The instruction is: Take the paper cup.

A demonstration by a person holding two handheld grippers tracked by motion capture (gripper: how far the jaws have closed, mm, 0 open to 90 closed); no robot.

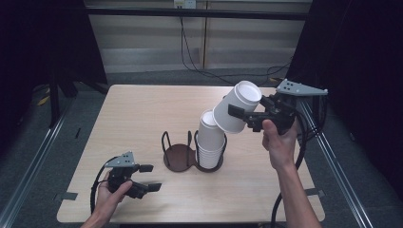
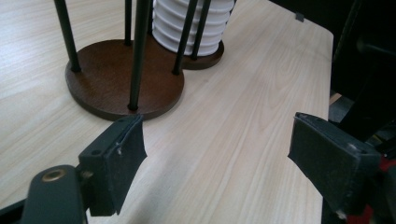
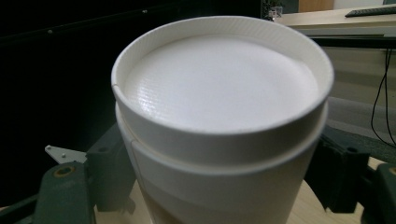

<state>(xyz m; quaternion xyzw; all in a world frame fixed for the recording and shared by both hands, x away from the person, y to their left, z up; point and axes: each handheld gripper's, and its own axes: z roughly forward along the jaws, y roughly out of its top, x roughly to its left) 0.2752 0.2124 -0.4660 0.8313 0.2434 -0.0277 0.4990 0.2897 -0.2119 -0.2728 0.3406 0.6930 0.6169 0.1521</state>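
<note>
A white paper cup [image 1: 242, 97] hangs bottom-up and tilted above the table, with my right gripper [image 1: 240, 113] shut on its side. It hovers just right of and above a stack of white cups [image 1: 210, 137] that stands in the right ring of a dark brown two-place cup holder [image 1: 178, 156]. In the right gripper view the cup's base [image 3: 219, 93] faces the camera, with the right gripper [image 3: 224, 179] clamped on its wall. My left gripper [image 1: 152, 177] rests open near the front left, holding nothing. In the left gripper view, the left gripper [image 2: 217, 154] points at the holder [image 2: 107, 79] and stack [image 2: 187, 23].
The holder's left ring has nothing in it. The light wooden table [image 1: 142, 109] is bare around the holder. Cables trail on the floor behind the table, and a metal rail runs along each side.
</note>
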